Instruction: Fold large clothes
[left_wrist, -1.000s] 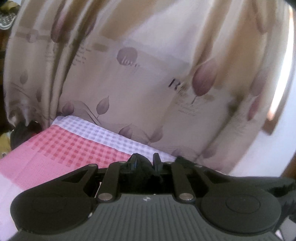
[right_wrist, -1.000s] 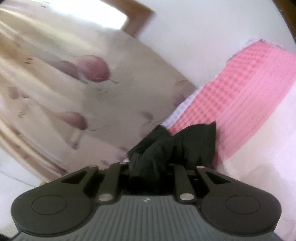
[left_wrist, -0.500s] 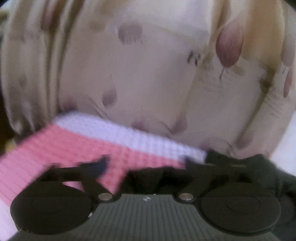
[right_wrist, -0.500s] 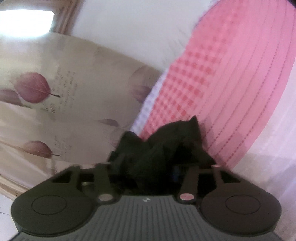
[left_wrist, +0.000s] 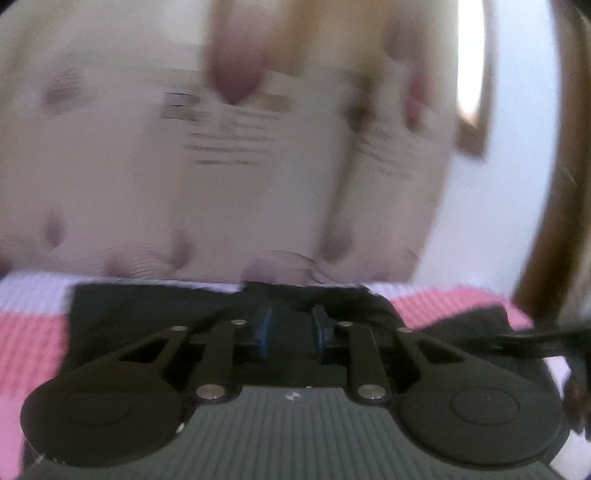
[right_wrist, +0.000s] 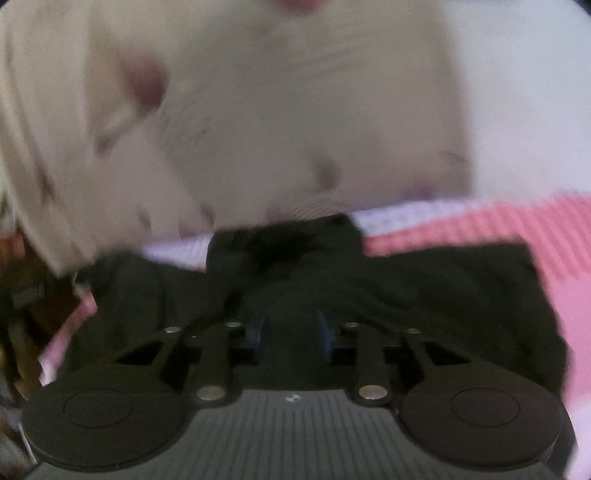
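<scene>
Both views have swung since the earlier frames: the curtain, then tilted in the right wrist view, now hangs level across the back, and the black garment, then bunched up at the fingertips, now lies spread on the bed.

Left hand-held gripper (left_wrist: 290, 325): jaws have just been closing and stand narrow, blue pads (left_wrist: 263, 328) apart, over the black garment (left_wrist: 140, 314). Whether cloth is pinched between them cannot be told; the frame is blurred.

Right hand-held gripper (right_wrist: 293, 328): jaws likewise just closing, narrow gap. Dark cloth of the black garment (right_wrist: 424, 280) shows between and ahead of the fingers; pad contact cannot be confirmed.

Garment position: flat on the pink checked bed cover (left_wrist: 33, 332), reaching almost to the bed's far edge, where a pale lilac band (right_wrist: 399, 216) of the cover runs.

Beyond the far edge: beige curtain (left_wrist: 258, 184) with purple leaf print, heavily blurred. White wall (left_wrist: 491, 221) and a wooden frame (left_wrist: 472, 140) at far right of the left view.
</scene>
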